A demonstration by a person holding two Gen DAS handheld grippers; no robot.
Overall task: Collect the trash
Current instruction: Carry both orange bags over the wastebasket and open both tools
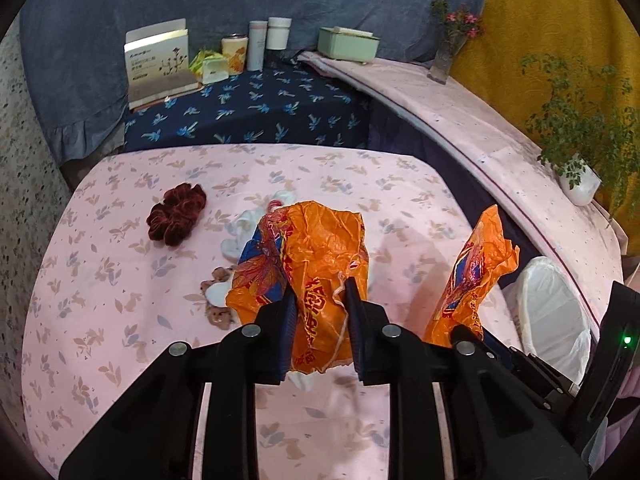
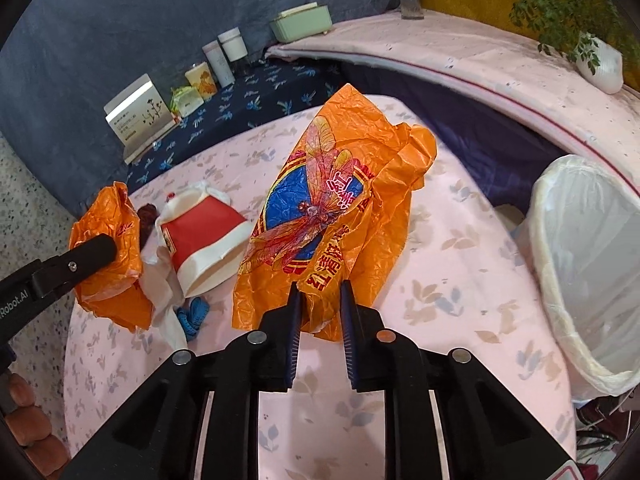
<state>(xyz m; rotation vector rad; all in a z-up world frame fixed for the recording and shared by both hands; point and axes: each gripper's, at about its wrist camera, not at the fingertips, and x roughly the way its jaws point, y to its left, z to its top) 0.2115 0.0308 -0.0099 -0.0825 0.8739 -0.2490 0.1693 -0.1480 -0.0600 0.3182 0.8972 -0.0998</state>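
Observation:
My left gripper (image 1: 320, 294) is shut on an orange plastic bag (image 1: 316, 248) held above the pink table (image 1: 120, 320). My right gripper (image 2: 320, 292) is shut on a second piece of orange bag with a dragonfly print (image 2: 320, 208); that piece also shows in the left wrist view (image 1: 472, 272). A red and white paper cup (image 2: 200, 236) lies on its side on white tissue (image 2: 160, 292) between the two bags. The left gripper's bag also shows in the right wrist view (image 2: 108, 256). A bin with a white liner (image 2: 588, 264) stands at the table's right edge.
A dark red scrunchie (image 1: 176, 214) and a small brown and white item (image 1: 218, 300) lie on the table. A blue item (image 2: 194, 316) lies by the tissue. Boxes and cups (image 1: 240, 54) stand on a blue cloth behind. A potted plant (image 1: 580, 176) sits on the right ledge.

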